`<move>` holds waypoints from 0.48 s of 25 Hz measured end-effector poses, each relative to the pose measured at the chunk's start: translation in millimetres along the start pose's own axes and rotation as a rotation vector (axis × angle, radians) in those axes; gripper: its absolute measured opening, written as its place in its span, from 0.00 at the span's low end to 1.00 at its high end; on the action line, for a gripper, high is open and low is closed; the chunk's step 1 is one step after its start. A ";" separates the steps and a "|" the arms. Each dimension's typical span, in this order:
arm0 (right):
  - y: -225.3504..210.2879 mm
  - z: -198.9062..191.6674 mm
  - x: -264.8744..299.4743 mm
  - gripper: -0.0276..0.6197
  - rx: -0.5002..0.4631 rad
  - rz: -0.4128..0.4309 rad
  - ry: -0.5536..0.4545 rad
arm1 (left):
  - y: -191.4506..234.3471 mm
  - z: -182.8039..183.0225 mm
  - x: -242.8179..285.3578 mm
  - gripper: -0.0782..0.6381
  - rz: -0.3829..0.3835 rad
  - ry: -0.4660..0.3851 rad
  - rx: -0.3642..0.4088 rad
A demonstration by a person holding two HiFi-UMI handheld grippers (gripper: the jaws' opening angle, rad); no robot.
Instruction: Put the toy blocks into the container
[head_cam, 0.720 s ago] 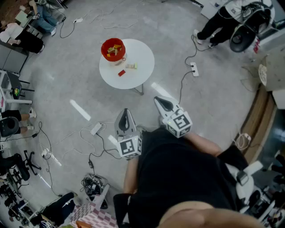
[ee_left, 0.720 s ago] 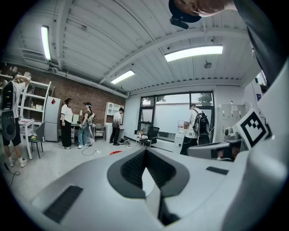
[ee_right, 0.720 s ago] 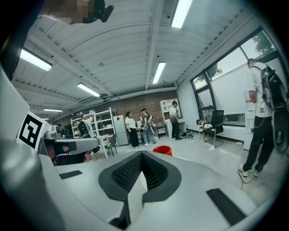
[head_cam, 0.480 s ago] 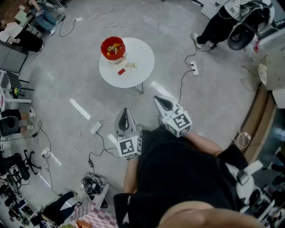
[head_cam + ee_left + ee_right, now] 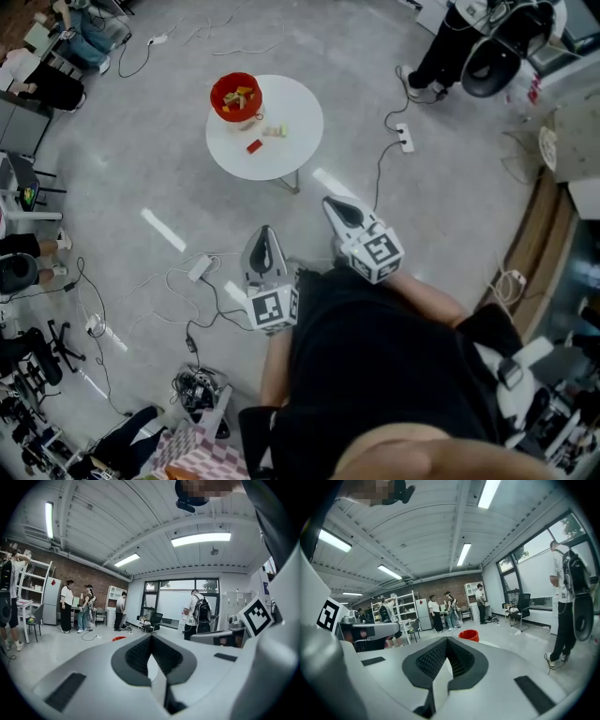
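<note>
A round white table (image 5: 291, 112) stands on the grey floor well ahead of me. At its far left sits the red container (image 5: 235, 97) with several colourful blocks inside. A red block (image 5: 254, 146) and a pale block (image 5: 274, 131) lie on the tabletop beside it. My left gripper (image 5: 264, 234) and right gripper (image 5: 334, 205) are held close to my body, far short of the table, both shut and empty. The right gripper view shows the red container (image 5: 469, 635) just past its closed jaws (image 5: 446, 640). A sliver of the container (image 5: 118, 638) shows in the left gripper view.
Cables and a power strip (image 5: 200, 270) trail over the floor between me and the table; another strip (image 5: 405, 139) lies right of it. A person (image 5: 450, 42) stands at the upper right. People (image 5: 77, 606), shelves and office chairs line the room's far side.
The table and container sit slightly higher and further left in the head view. Both grippers hold the same pose near my body.
</note>
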State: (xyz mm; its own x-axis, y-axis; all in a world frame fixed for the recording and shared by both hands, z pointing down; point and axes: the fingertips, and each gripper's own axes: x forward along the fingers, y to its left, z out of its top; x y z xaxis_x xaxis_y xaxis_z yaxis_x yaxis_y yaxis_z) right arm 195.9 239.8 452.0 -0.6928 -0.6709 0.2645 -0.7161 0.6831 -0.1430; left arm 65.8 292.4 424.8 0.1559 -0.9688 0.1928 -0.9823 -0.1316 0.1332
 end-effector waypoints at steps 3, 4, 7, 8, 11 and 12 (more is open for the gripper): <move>8.8 -2.0 2.1 0.04 -0.012 -0.018 0.004 | 9.8 -1.1 -5.9 0.10 -0.012 -0.007 -0.005; 11.9 -3.7 3.0 0.04 -0.010 -0.025 0.008 | 12.9 0.1 -7.6 0.10 -0.013 -0.011 -0.020; 20.1 -11.6 7.5 0.04 -0.005 -0.049 0.018 | 22.1 0.3 -11.0 0.10 -0.029 -0.018 -0.046; 22.7 -13.8 8.8 0.04 -0.005 -0.058 0.019 | 24.7 -0.3 -12.2 0.10 -0.038 -0.019 -0.049; 30.5 -12.6 14.0 0.04 -0.007 -0.082 0.017 | 32.2 -2.5 -16.7 0.10 -0.074 -0.018 -0.031; 32.8 -11.2 15.9 0.04 -0.006 -0.088 0.016 | 35.2 -4.8 -18.4 0.10 -0.086 -0.014 -0.013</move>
State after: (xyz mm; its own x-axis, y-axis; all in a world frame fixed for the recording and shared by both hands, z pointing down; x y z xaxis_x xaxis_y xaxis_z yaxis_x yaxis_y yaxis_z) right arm 162.4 254.8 462.2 -0.6254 -0.7239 0.2914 -0.7739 0.6232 -0.1129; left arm 28.9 306.6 430.6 0.2377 -0.9570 0.1661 -0.9640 -0.2115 0.1609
